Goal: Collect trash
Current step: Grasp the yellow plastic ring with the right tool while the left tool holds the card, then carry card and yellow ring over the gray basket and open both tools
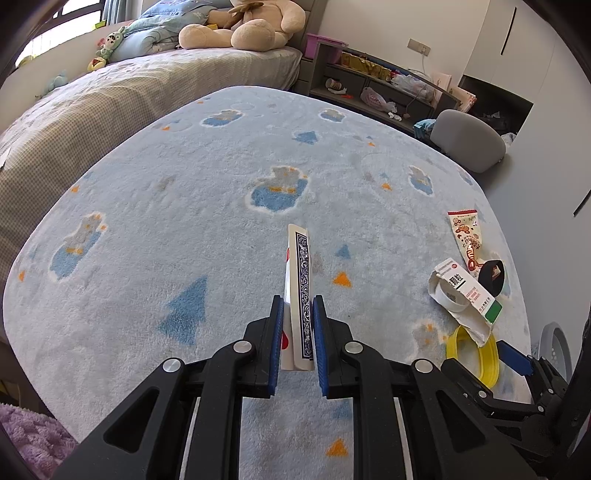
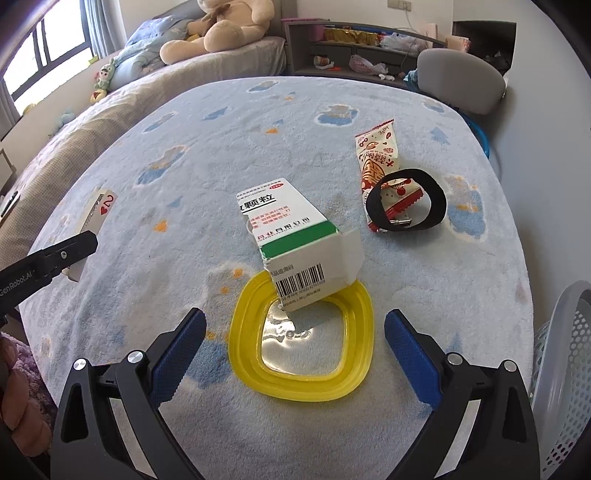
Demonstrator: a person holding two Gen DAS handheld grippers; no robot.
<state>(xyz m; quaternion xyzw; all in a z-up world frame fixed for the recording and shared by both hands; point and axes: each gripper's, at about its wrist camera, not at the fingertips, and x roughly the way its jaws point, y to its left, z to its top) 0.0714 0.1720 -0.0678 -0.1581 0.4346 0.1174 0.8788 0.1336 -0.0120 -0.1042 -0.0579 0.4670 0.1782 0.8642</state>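
My left gripper (image 1: 298,306) is shut on a playing card box (image 1: 300,291) with a blue patterned back, held on edge above the light blue rug; the box also shows in the right wrist view (image 2: 94,221) with a red 2 of hearts. My right gripper (image 2: 295,328) is open and empty, just above a yellow plastic lid (image 2: 295,380) on the rug. A torn white and green medicine box (image 2: 295,236) lies partly on the lid. A snack wrapper (image 2: 376,162) and a black band (image 2: 436,199) lie further right.
A white mesh basket (image 2: 561,354) stands at the right edge. The rug (image 1: 184,184) lies beside a bed (image 1: 110,85) with a teddy bear (image 1: 251,26). A grey chair (image 1: 469,140) and cluttered low shelves (image 1: 369,85) stand behind it.
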